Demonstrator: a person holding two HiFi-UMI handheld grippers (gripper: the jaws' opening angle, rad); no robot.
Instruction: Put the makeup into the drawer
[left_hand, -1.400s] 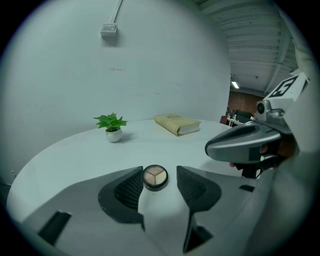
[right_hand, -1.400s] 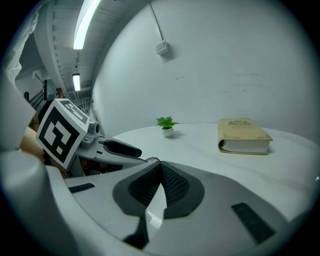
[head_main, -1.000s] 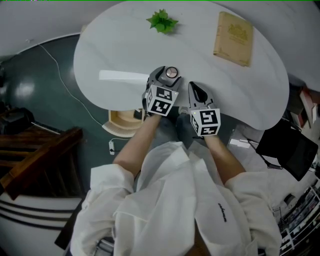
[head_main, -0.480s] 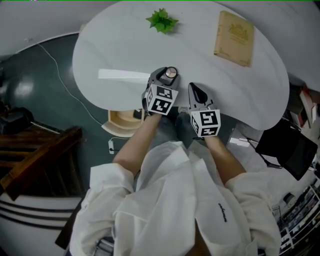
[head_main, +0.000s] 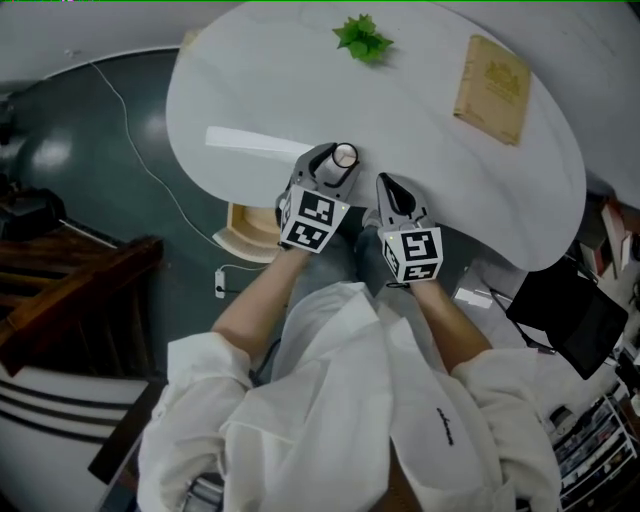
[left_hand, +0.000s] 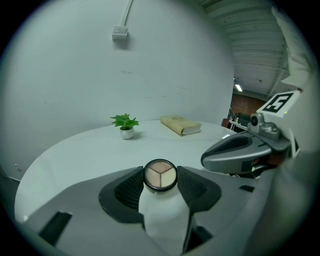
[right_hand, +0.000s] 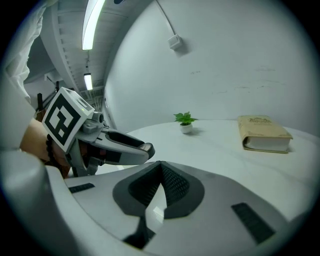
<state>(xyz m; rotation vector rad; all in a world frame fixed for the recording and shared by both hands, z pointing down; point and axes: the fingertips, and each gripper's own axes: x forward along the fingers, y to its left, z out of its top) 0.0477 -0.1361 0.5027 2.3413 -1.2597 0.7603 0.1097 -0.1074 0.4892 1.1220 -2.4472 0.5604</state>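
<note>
Off the table's (head_main: 250, 80) left edge a thin cable (head_main: 130, 150) trails over the dark floor. On the table's left part, close to its near edge, lies a flat white strip (head_main: 255, 141). Just under that near edge a pale wooden drawer (head_main: 245, 228) stands pulled out, open at the top; what is in it cannot be made out. Right of the strip, over the table's near edge, the left gripper (head_main: 333, 167) points toward the table's middle and downward. Its jaws have just been closing and stand at a middling width. The compact (left_hand: 160, 176), a small round black-rimmed case with three beige and brown pans, sits right between their tips, with a ribbed pad (left_hand: 127, 190) pressing on each side of its rim. Its face is turned toward the gripper's camera, and it is held at the very ends of the jaws, not deep between them. It is above the table's near edge and not in the drawer — whether it is clear of the table's top cannot be told. At the table's far edge stands a small green plant (head_main: 363, 38) in a white pot. Just right of the left gripper, at the same near edge of the table, the right gripper (head_main: 392, 184) has its jaws pressed together with nothing between them. On the table's far right lies a tan book (head_main: 492, 76), closed and flat.
</note>
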